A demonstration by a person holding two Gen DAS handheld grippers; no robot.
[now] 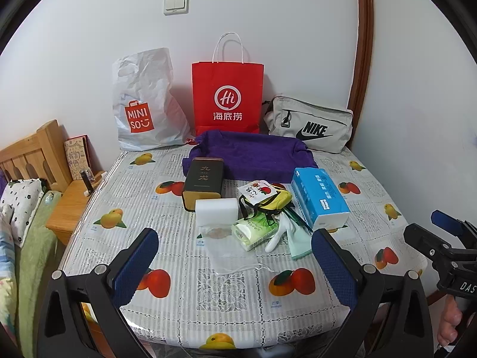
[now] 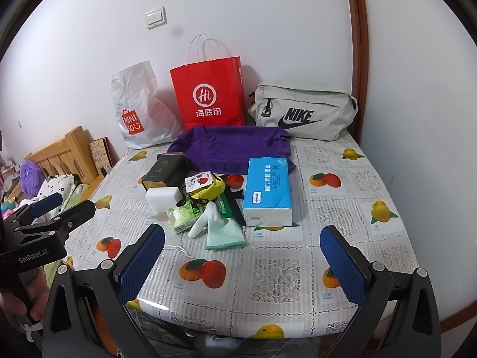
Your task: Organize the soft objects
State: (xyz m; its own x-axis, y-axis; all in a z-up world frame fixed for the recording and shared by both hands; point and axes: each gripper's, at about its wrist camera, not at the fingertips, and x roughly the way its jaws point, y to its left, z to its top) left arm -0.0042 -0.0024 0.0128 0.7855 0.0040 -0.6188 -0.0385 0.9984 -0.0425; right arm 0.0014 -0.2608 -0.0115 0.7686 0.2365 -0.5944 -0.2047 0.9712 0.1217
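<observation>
Both grippers, left (image 1: 235, 265) and right (image 2: 241, 265), jaws apart, empty; soft pile ahead of both: sponge (image 1: 217, 211), tissue pack (image 1: 320, 198), glove (image 1: 281, 232); likely light, compressible; grasp sponge across its short sides.

My table (image 1: 372, 232) wears a glossy plastic cover printed with fruit. At its far edge stand a matt red paper bag (image 1: 228, 95), a crinkled white plastic bag (image 1: 143, 101) and a grey woven cloth pouch (image 1: 310, 125). The purple towel (image 1: 250, 155) looks nappy. The blue tissue pack (image 1: 319, 197) is shiny film, the white block (image 1: 217, 210) perhaps foam. My 2 pads (image 1: 135, 265) are dimpled blue rubber.
</observation>
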